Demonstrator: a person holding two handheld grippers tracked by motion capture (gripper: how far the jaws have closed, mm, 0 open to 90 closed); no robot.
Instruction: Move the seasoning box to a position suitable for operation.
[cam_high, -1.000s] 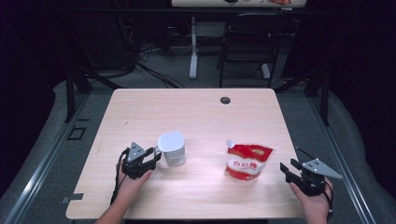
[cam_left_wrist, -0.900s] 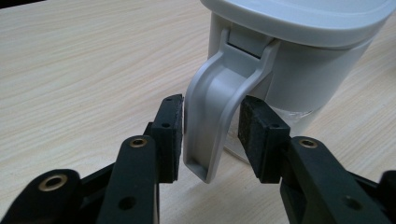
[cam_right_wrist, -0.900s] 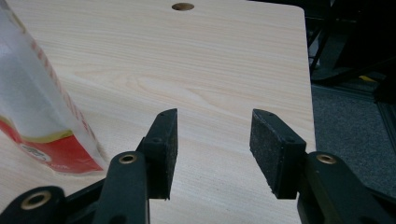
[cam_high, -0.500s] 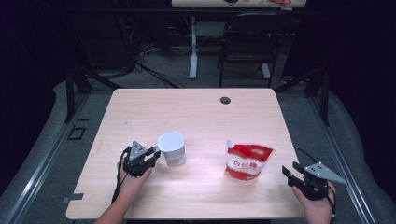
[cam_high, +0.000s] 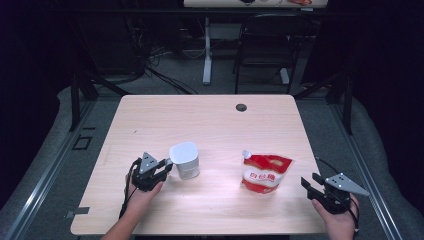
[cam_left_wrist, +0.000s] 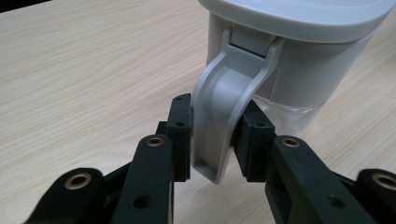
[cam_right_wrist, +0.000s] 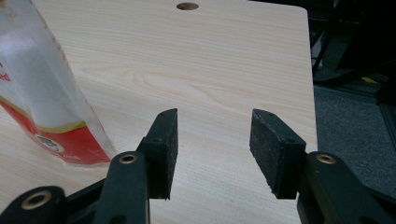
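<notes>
Gripping: my left gripper (cam_left_wrist: 212, 140) has just closed on the jug handle (cam_left_wrist: 224, 121), steadying the white jug (cam_high: 184, 160);
Waiting: right gripper (cam_right_wrist: 212, 151) wide, beside the red pouch (cam_high: 266, 172)

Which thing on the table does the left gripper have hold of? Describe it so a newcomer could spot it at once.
On the light wooden table, look at the left half of the near side, just ahead of the left gripper. There stands a pale grey lidded jug, its curved handle between the black jaws. Its neighbour to the right, a red pouch, is flat and printed.

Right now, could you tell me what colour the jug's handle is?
Light grey handle, clearest in the left gripper view.
</notes>
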